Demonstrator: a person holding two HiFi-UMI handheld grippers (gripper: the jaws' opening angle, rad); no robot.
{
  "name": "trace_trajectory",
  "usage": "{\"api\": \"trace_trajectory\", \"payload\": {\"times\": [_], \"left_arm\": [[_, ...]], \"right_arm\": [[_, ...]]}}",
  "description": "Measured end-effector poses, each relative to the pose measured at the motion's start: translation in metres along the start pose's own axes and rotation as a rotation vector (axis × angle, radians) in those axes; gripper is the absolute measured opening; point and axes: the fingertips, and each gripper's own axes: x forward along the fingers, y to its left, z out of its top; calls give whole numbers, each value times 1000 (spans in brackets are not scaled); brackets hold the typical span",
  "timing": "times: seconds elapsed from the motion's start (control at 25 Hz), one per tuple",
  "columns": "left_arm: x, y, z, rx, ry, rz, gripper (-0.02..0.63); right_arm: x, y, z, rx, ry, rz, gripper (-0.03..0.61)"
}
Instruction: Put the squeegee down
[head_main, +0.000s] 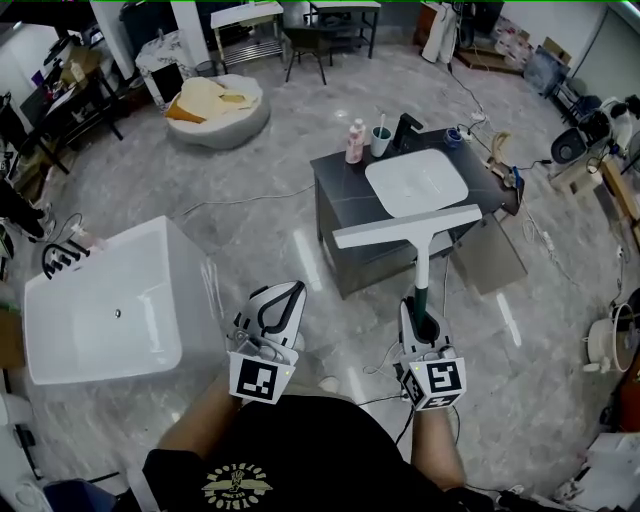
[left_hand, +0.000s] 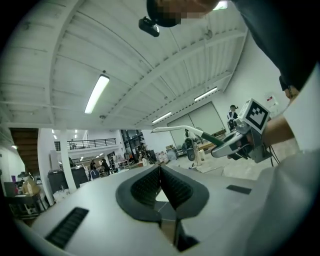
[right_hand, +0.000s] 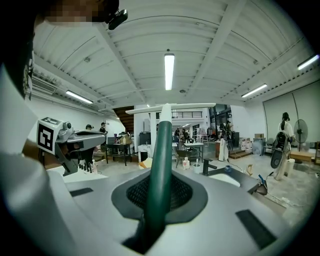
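The squeegee has a dark green handle (head_main: 422, 292) and a long white blade (head_main: 405, 228). My right gripper (head_main: 424, 322) is shut on the handle, with the blade held out ahead over the front of the sink cabinet. In the right gripper view the handle (right_hand: 159, 165) runs up between the pads of my right gripper (right_hand: 161, 182) to the blade (right_hand: 170, 107). My left gripper (head_main: 286, 297) hovers to the left at about the same height. Its jaws (left_hand: 160, 167) are shut with nothing between them. From the left gripper view the squeegee (left_hand: 182, 130) shows off to the right.
A dark sink cabinet (head_main: 345, 190) with a white basin (head_main: 417, 182), a black faucet (head_main: 405, 130), a pink bottle (head_main: 354, 141) and a cup (head_main: 380, 141) stands ahead. A white bathtub (head_main: 110, 300) is at the left. Cables lie on the marble floor.
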Motion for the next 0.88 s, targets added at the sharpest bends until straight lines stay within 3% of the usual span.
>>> {"api": "trace_trajectory", "payload": {"times": [0.52,0.88], "left_arm": [[30,18,-8,-113,-59,-56,21],[76,49,-30,-96,-20,-60,21]], "right_arm": [[29,-5,7,-7,14,-8,54],[74,-20,19,-4,21,-13,54]]}}
